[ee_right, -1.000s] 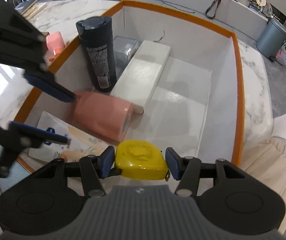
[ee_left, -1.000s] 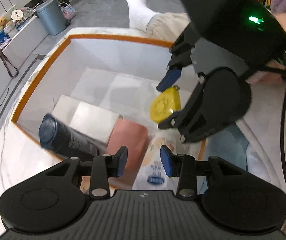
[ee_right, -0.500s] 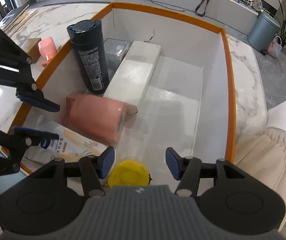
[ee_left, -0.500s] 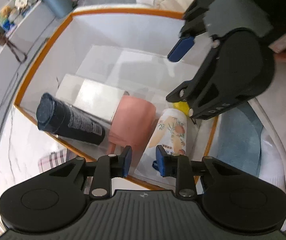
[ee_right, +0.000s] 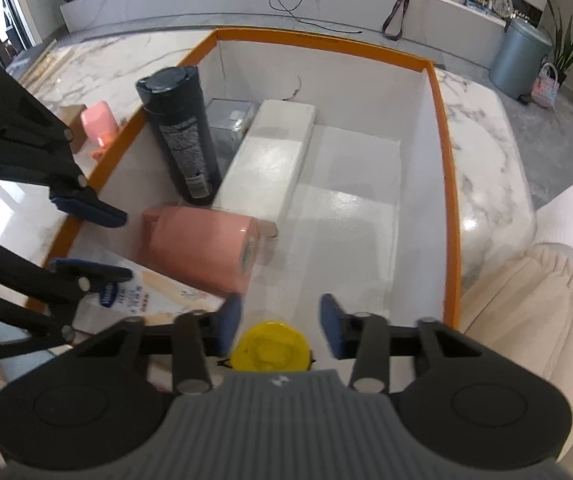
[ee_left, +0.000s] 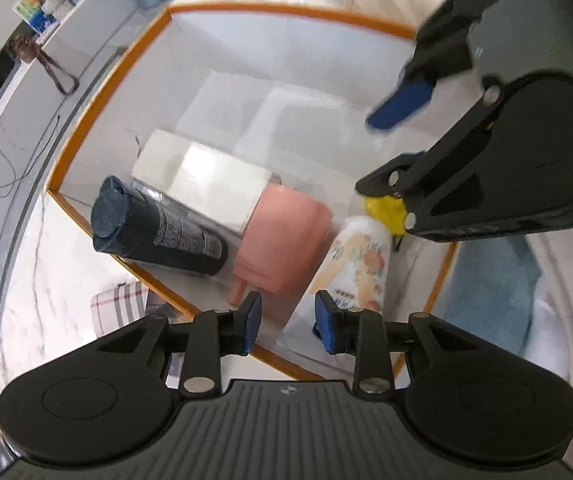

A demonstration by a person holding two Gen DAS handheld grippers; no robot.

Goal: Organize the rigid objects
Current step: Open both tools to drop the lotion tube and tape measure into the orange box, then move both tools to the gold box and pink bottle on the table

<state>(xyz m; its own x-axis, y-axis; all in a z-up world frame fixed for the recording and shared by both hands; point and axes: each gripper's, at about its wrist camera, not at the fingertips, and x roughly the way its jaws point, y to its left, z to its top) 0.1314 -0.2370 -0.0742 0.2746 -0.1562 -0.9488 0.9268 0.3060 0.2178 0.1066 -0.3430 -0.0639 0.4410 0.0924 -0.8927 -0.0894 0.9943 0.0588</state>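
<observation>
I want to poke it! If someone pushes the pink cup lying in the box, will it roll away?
Probably a bit. The pink cup lies on its round side on the smooth floor of the box, so it could roll. Its handle would likely stop it soon. The white carton and flowery packet beside it leave little room.

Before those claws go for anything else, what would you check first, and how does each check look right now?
1. Yellow tape measure let go and lying in the orange-rimmed box: ok. The right claw is above it, pads apart from it, jaws closing.
2. Left claw empty: ok, shut with nothing between the pads.
3. Black bottle standing upright: ok.
4. Pink cup steady: cannot tell. It lies on its side against the white box.
5. Free floor space in the box: ok, bare on the side near the person's leg.
6. Small pink item outside the box: not ok, not yet packed.
</observation>
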